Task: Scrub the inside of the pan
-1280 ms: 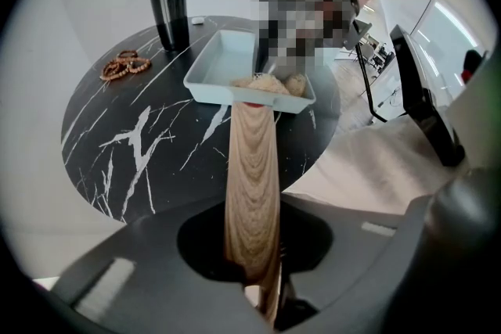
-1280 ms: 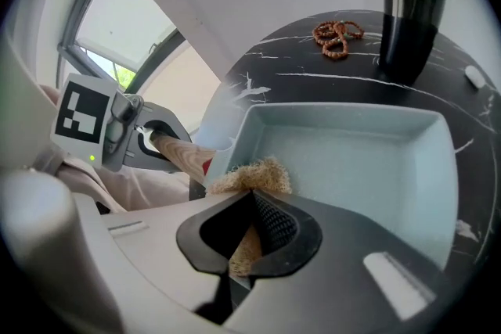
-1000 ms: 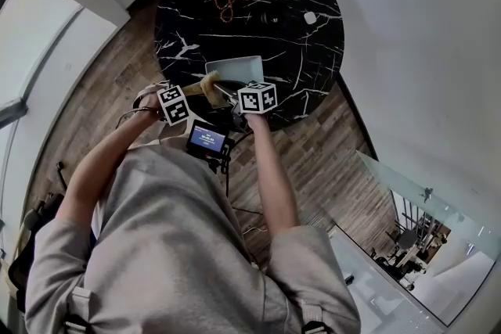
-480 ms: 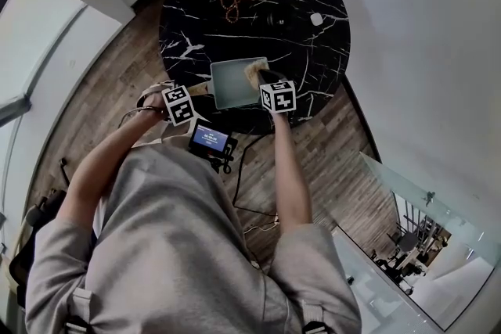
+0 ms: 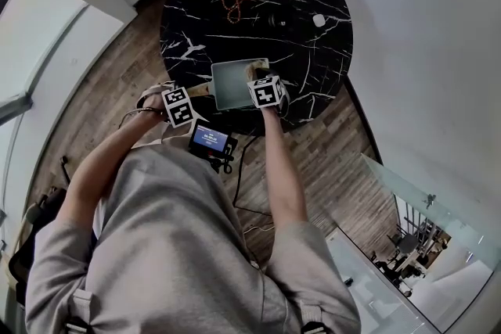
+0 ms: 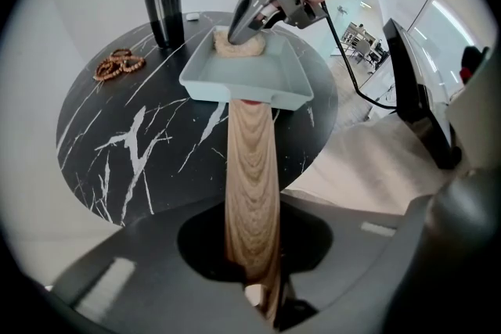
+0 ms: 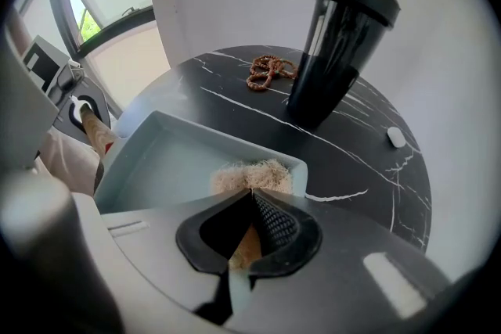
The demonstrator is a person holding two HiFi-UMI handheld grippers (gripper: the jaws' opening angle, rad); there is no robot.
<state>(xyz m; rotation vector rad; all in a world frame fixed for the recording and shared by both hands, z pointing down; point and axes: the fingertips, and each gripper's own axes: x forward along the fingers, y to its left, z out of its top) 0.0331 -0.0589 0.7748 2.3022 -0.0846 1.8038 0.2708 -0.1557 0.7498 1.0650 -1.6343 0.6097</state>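
The left gripper is clamping its jaws on the wooden handle of a pale blue-grey rectangular pan. In the left gripper view the handle is running from the bottom centre of the frame up to the pan in the upper middle. The pan is resting on a round black marble table; in the head view it is lying just above the centre of the frame, at the table's lower edge.

The right gripper is pinching a tan fibrous scrubber between its closed jaws and pressing it into the end of the pan farthest from the handle, against the rim.

In the right gripper view, a black shaker bottle is standing upright at the upper right, a brown beaded string is lying just left of it, and a small white object is sitting at the right.
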